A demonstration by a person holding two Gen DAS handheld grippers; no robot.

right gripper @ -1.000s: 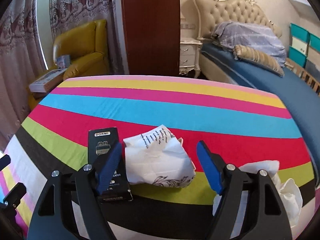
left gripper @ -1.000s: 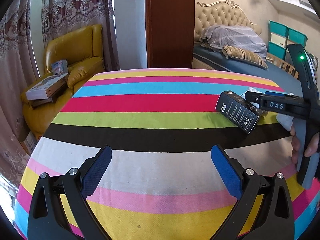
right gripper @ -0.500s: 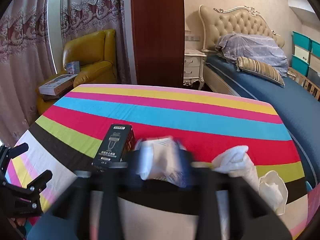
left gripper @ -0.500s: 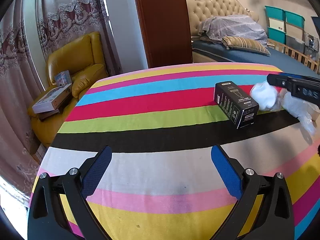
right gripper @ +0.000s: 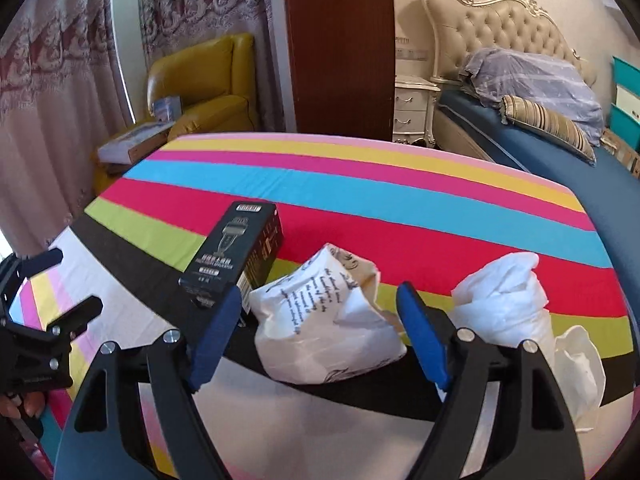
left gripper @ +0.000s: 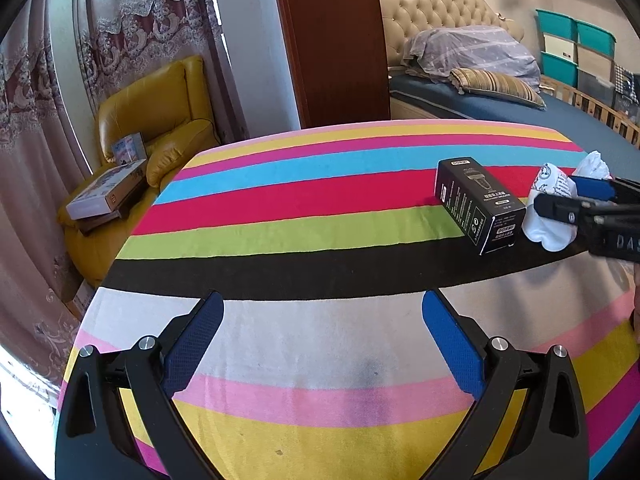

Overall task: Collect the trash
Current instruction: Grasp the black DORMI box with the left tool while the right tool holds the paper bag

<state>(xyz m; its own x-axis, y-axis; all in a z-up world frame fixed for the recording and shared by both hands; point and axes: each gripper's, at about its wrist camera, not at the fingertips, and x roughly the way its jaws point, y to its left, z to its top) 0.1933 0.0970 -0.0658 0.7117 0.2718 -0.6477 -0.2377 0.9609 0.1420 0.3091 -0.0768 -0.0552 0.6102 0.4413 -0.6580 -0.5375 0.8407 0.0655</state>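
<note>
The striped table cover [left gripper: 280, 216] is matt cloth; the black box [left gripper: 478, 204] is smooth cardboard; the printed wrapper [right gripper: 320, 332] is crumpled paper.

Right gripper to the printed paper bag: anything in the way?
Nothing visible. The bag already sits between the right gripper's opening jaws, pads not pressing it. The black box lies just outside the left jaw, the white tissue outside the right.

A counter [right gripper: 360, 208] covered in a cloth of bright stripes carries a black DORMI carton [right gripper: 236, 256] lying on its side, a crumpled white printed bag [right gripper: 320, 328] just beside it, and crumpled white tissue [right gripper: 508, 300] near the right edge.
</note>
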